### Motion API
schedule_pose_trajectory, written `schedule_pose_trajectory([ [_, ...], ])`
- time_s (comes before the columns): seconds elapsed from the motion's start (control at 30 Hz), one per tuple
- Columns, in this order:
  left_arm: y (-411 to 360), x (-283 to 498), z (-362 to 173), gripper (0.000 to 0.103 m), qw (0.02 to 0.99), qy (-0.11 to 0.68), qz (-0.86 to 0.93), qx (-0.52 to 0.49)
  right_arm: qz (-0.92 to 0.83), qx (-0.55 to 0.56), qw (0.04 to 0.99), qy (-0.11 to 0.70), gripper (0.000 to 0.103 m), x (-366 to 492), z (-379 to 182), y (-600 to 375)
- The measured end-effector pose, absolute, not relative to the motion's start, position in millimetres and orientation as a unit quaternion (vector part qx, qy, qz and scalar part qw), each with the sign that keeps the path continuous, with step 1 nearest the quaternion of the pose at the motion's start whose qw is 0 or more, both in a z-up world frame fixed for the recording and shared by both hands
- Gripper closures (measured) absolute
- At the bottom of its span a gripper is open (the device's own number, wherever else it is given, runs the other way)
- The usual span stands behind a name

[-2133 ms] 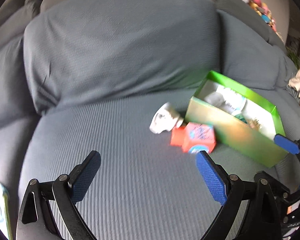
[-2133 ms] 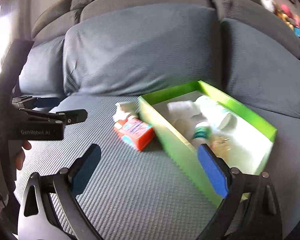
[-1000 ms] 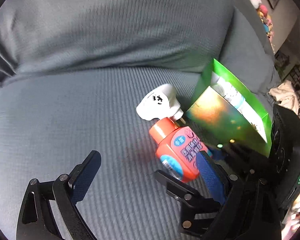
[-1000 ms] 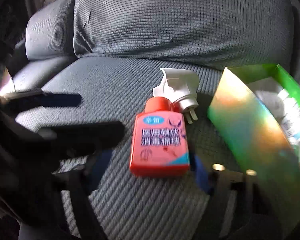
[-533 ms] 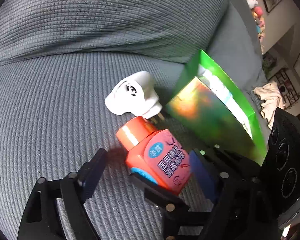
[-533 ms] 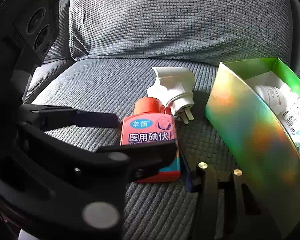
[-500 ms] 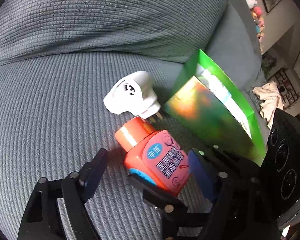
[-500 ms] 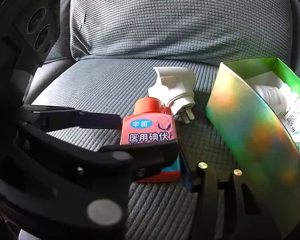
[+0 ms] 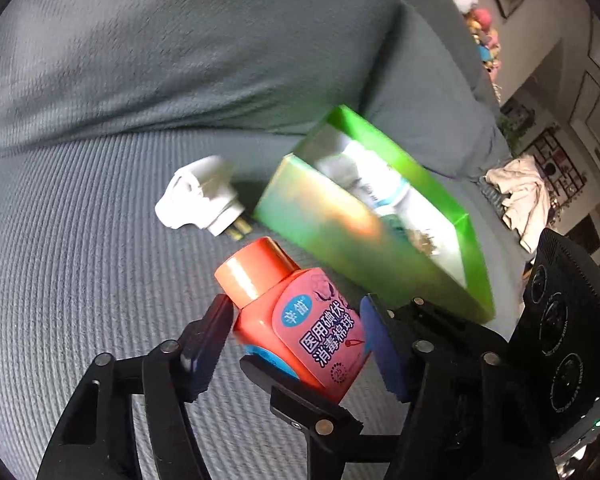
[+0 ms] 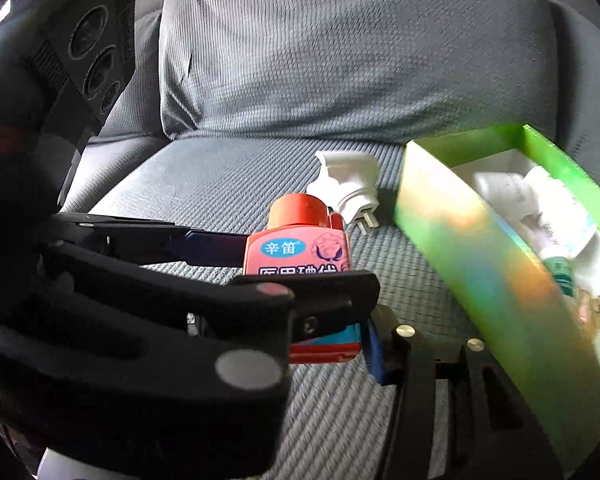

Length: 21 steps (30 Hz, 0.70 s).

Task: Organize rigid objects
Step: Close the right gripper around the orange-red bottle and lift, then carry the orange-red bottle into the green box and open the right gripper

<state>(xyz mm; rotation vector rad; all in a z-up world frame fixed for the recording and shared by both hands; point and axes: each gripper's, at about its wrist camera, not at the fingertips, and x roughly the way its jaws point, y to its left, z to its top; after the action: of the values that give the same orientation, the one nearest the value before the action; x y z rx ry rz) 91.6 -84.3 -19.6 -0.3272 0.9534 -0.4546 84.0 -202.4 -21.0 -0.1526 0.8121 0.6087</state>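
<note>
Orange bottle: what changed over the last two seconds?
The orange bottle went from lying on the sofa cushion to lifted, tilted, between both grippers; the left gripper is closing on it. White plug and green box stayed put.

Both grippers were angled steeply downward and met at the same spot, their fingers crossing. The left gripper (image 9: 296, 336) had its jaws closing, with an orange bottle (image 9: 296, 320) between its blue-padded fingers (image 9: 374, 346), the pads at the bottle's two sides. The right gripper (image 10: 300, 320) reached in from the right, one black finger (image 9: 300, 396) passing under the bottle's near end. Its jaws stood narrowed on that same bottle, a blue pad at the bottle's right edge.
</note>
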Motion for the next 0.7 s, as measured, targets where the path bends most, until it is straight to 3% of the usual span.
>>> schedule_pose_trajectory([
  [0.4,-168,98,39,0.039,0.869,0.411,-0.258,-0.094,0.248,-0.052,0.910,0.329,0.052,78,31,-270],
  [0.7,-230,131,53,0.043,0.865,0.401,-0.291,-0.079,0.196,-0.033,0.929,0.313,0.052,97,49,-330],
])
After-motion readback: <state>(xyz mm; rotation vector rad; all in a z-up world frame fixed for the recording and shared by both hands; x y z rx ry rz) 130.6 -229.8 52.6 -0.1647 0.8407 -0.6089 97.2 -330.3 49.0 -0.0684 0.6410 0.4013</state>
